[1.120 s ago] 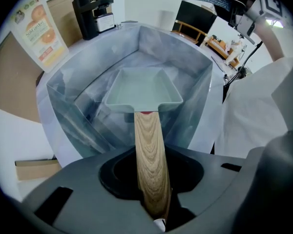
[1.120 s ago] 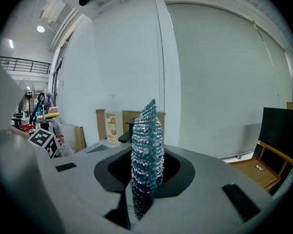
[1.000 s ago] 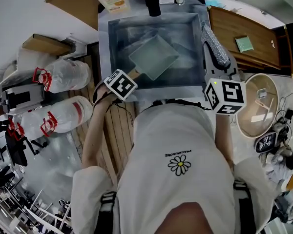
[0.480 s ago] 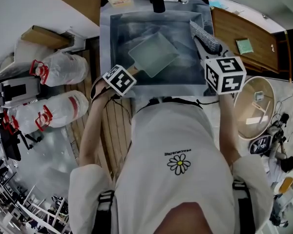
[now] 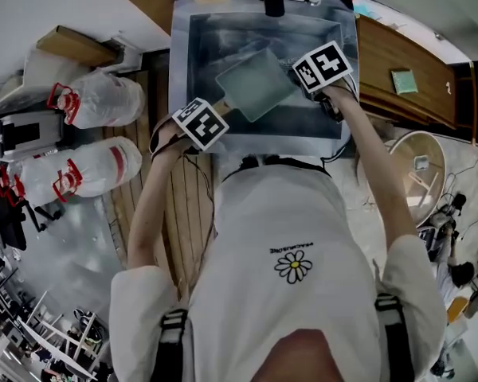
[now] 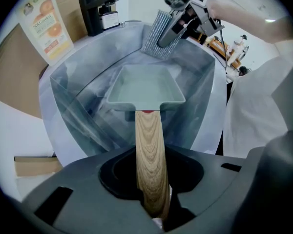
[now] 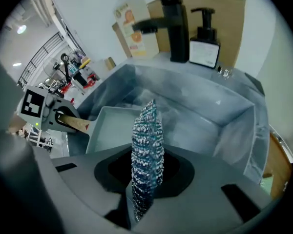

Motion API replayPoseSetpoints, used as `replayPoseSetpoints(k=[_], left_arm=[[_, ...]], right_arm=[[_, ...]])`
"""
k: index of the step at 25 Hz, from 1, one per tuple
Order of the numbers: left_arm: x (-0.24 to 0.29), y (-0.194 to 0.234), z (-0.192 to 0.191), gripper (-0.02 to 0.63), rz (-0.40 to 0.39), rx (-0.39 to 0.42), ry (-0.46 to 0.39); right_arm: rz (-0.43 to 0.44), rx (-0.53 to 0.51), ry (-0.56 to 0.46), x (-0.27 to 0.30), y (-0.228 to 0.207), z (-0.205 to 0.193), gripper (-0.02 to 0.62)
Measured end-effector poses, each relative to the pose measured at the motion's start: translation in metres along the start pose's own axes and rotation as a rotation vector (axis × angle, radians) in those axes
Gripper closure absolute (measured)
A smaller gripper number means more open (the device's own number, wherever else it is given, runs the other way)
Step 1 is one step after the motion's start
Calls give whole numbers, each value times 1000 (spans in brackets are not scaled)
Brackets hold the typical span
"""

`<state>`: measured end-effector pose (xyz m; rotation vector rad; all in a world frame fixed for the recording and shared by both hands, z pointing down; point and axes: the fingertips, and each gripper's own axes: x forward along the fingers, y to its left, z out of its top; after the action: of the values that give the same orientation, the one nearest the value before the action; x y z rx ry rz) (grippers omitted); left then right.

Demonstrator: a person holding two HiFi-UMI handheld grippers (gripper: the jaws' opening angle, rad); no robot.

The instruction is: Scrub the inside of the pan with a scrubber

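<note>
A pale green square pan (image 5: 253, 83) with a wooden handle (image 6: 149, 145) lies in the steel sink (image 5: 183, 62). My left gripper (image 5: 201, 123) is shut on the end of that handle (image 7: 71, 122) at the sink's near left. My right gripper (image 5: 323, 67) is shut on a flat, silvery mesh scrubber (image 7: 146, 145), held edge-up. In the left gripper view the scrubber (image 6: 158, 33) hangs just beyond the pan's far right corner, a little above the rim of the pan (image 6: 145, 89). In the head view the scrubber is hidden under the right gripper.
A black faucet (image 7: 172, 23) and a soap dispenser (image 7: 204, 40) stand behind the sink, an orange carton (image 7: 134, 28) at the back left. A wooden counter (image 5: 406, 78) lies to the right, with a round bowl (image 5: 418, 173) below it. Plastic-wrapped bundles (image 5: 103, 102) sit on the floor at the left.
My right gripper has carried the scrubber from the sink's right rim leftward and inward, to beside the pan's far right corner. The left gripper and the pan have barely moved.
</note>
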<state>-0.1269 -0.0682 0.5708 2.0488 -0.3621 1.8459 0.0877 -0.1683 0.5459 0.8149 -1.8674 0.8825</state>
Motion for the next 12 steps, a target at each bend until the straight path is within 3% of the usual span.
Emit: replayPoseSetpoints(k=[5, 12], left_arm=[[1, 2, 0, 492, 7, 5, -4], [2, 3, -1, 492, 7, 10, -7]], right_arm=[[5, -7, 151, 37, -1, -15, 532], [-4, 49, 225, 62, -8, -17, 532]])
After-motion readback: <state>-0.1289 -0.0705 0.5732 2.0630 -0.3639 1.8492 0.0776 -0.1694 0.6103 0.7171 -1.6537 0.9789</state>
